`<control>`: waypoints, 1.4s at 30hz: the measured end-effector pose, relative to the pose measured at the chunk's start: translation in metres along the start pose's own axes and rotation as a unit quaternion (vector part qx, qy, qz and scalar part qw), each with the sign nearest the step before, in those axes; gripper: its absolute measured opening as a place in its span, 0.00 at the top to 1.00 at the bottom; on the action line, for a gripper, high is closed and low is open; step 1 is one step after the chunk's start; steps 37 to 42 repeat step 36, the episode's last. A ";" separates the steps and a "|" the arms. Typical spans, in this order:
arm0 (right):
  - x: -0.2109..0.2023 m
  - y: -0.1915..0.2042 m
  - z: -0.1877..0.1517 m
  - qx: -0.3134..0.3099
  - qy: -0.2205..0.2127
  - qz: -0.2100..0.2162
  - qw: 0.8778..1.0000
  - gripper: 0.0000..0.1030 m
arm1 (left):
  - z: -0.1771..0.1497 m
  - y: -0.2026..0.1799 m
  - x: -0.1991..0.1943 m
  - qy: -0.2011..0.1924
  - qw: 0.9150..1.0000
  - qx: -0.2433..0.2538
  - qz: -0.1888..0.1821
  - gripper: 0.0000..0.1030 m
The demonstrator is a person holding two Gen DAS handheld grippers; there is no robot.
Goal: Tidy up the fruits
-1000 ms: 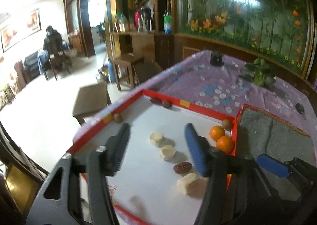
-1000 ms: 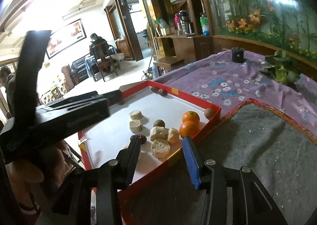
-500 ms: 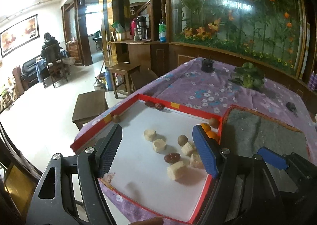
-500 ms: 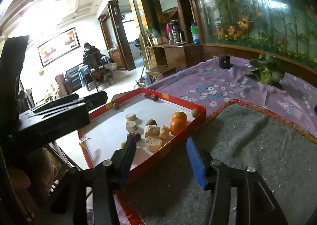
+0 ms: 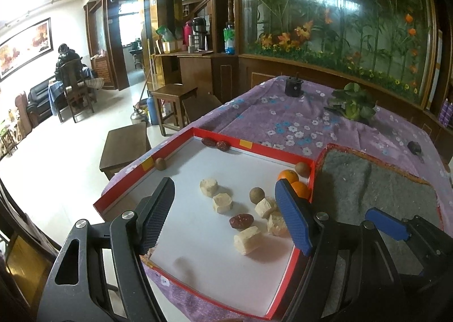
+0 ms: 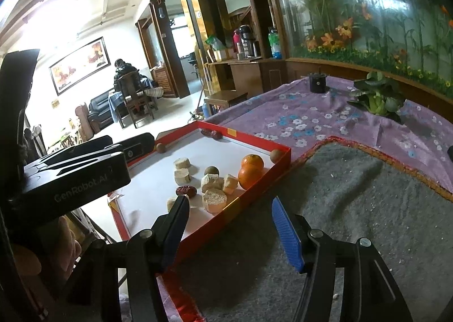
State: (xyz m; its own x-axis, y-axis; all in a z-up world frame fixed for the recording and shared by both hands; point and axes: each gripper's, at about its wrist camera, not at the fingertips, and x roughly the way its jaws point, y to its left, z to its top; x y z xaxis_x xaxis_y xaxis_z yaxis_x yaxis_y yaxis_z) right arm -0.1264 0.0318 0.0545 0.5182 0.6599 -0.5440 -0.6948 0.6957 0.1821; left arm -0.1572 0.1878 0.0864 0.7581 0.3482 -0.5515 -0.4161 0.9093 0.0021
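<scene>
A red-rimmed white tray (image 5: pixel 254 149) (image 6: pixel 254 143) holds two oranges (image 6: pixel 250 170) (image 5: pixel 287 174), several pale cut chunks (image 5: pixel 222 203) (image 6: pixel 213 200), red dates (image 5: pixel 240 220) (image 6: pixel 186 190) and small brown round fruits (image 5: pixel 257 195) (image 6: pixel 211 171). Two more dates (image 5: pixel 215 143) lie at the far rim. My left gripper (image 5: pixel 225 215) is open and empty, held above the tray's near part. My right gripper (image 6: pixel 229 232) is open and empty, above the tray's right rim and the grey mat (image 6: pixel 354 208).
The grey mat (image 5: pixel 376 189) lies right of the tray on a purple flowered tablecloth (image 5: pixel 283 123). A green plant (image 5: pixel 354 104) and a black cup (image 5: pixel 293 87) stand at the back. The left gripper's body (image 6: pixel 70 177) shows left in the right wrist view. The table edge drops off left of the tray.
Both grippers have pulled back and up from the tray, so more of it shows. Both stay open. The fruits have not moved.
</scene>
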 end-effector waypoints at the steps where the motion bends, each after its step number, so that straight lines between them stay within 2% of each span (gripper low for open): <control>1: 0.001 0.000 0.000 -0.001 0.001 0.000 1.000 0.43 | 0.000 0.000 0.001 0.000 1.000 0.000 0.000 0.28; 12: 0.002 -0.001 0.003 -0.006 0.003 0.000 1.000 0.43 | -0.003 0.001 0.005 -0.010 1.000 0.002 0.009 0.28; 16: 0.004 -0.004 0.002 -0.003 0.009 -0.001 1.000 0.43 | -0.001 0.002 0.009 0.009 1.000 -0.006 0.002 0.28; 24: -0.004 -0.025 -0.001 0.014 0.008 -0.015 1.000 0.43 | 0.003 -0.013 0.011 0.008 1.000 0.008 -0.005 0.28; 30: -0.024 -0.062 -0.008 0.045 0.008 -0.062 0.997 0.43 | 0.006 -0.065 0.007 -0.002 0.998 0.048 -0.050 0.28; 33: -0.038 -0.090 -0.016 0.062 0.014 -0.113 0.992 0.43 | 0.006 -0.103 0.013 0.015 0.992 0.073 -0.098 0.28; 36: -0.057 -0.123 -0.027 0.089 0.023 -0.174 0.980 0.42 | 0.004 -0.144 0.023 0.039 0.985 0.091 -0.142 0.28; 42: -0.057 -0.123 -0.027 0.089 0.023 -0.174 0.980 0.42 | 0.004 -0.144 0.023 0.039 0.985 0.091 -0.142 0.28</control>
